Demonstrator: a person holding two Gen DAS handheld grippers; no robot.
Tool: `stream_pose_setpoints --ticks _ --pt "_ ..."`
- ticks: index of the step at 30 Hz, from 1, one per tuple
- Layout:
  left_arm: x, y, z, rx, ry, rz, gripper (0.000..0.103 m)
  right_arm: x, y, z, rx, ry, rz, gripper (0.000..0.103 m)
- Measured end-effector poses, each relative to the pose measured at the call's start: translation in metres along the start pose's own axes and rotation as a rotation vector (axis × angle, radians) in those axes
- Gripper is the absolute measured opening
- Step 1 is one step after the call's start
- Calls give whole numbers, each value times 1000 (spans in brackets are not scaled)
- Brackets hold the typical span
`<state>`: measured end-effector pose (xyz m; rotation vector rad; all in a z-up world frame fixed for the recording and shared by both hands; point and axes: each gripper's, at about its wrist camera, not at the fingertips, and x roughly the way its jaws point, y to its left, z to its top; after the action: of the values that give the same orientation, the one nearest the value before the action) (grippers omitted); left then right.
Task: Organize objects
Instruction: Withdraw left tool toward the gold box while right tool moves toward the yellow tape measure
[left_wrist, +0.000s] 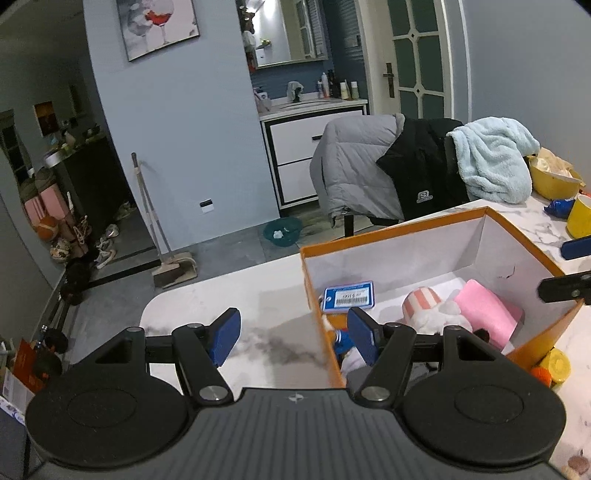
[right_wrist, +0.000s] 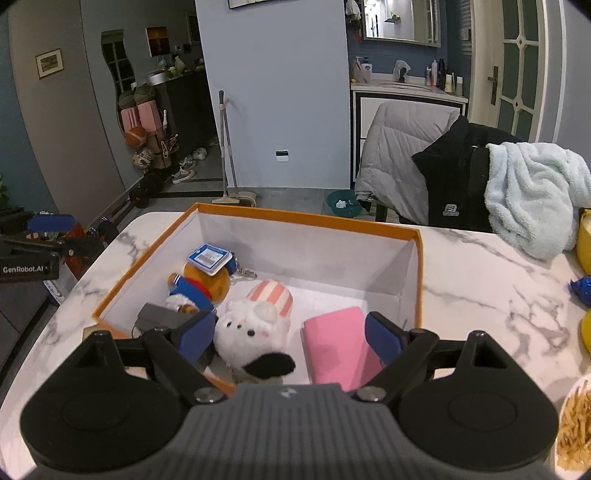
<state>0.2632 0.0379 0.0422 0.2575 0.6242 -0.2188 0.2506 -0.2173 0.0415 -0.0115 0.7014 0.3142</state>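
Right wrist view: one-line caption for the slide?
Open right gripper above an orange box holding a white plush, pink block and bear toy.

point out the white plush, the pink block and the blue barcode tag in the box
white plush (right_wrist: 251, 330), right wrist view, on its face between the eyes
pink block (right_wrist: 338, 339), right wrist view, on its flat top side
blue barcode tag (right_wrist: 209, 257), right wrist view, on the white barcode label

Grey padded jacket (right_wrist: 399, 147) and black jacket (right_wrist: 454, 177) drape the chair, pale blue fleece blanket (right_wrist: 535, 195) beside them; broom (right_wrist: 227, 147) leans against blue wall.
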Motion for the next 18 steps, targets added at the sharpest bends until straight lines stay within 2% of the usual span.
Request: stream_pose_setpoints --ticks 14,18 --pt "-5 30 -56 -48 48 8 77 -44 -8 -48 -20 23 -31 90" --pt "-5 37 -72 -57 40 -5 85 -49 -18 -62 -21 39 -59 90"
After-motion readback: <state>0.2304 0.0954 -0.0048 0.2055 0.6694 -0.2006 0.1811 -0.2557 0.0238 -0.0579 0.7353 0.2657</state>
